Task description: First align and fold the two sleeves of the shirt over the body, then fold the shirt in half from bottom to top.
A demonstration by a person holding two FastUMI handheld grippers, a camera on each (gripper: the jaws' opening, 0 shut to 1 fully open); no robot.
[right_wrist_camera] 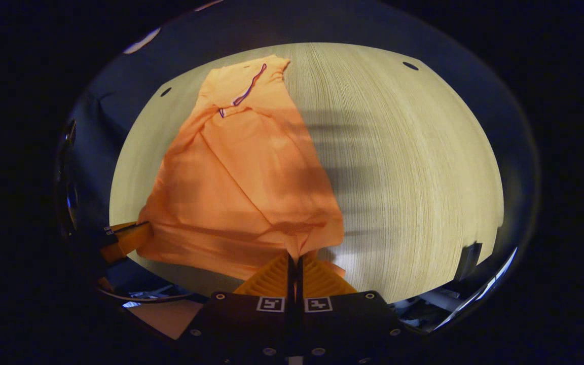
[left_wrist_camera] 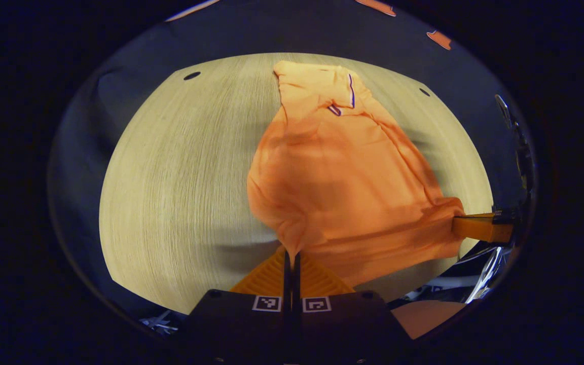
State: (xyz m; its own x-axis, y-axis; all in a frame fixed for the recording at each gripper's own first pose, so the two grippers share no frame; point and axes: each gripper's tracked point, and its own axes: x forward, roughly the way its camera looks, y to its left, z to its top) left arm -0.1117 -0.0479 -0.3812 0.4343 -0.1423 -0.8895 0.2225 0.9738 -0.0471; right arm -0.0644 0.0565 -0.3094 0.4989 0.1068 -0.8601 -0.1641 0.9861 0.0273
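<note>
- Left gripper view: I see the orange cloth shirt (left_wrist_camera: 342, 172) lying lengthwise on the pale wood-grain table (left_wrist_camera: 180, 192), collar end far from me, hem end near.
- The left gripper (left_wrist_camera: 292, 256) has its two fingers pressed together on a bunched corner of the hem; the cloth rises to a peak at the pinch point, so that corner is lifted off the tabletop.
- At the right edge of this view the right gripper (left_wrist_camera: 462, 227) reaches in from the side and meets the other hem corner; the hem stretches between the two corners.
- A thin dark stripe (left_wrist_camera: 351, 92) marks the collar trim at the far end, which lies flat on the wood.
- Right gripper view: the same shirt (right_wrist_camera: 241, 177) runs from the collar at the far table edge down to my fingers, and the table (right_wrist_camera: 413, 177) is bare wood to the right of it.
- The right gripper (right_wrist_camera: 294, 261) is closed on its hem corner, fingers together with cloth gathered between them.
- The left gripper (right_wrist_camera: 137, 234) shows at the left edge, touching the opposite corner.
- Folded layers lie over the shirt body, with a diagonal crease down the middle; I cannot tell exactly which fold is which sleeve.
- Shadow bands cross the table beside the shirt.
</note>
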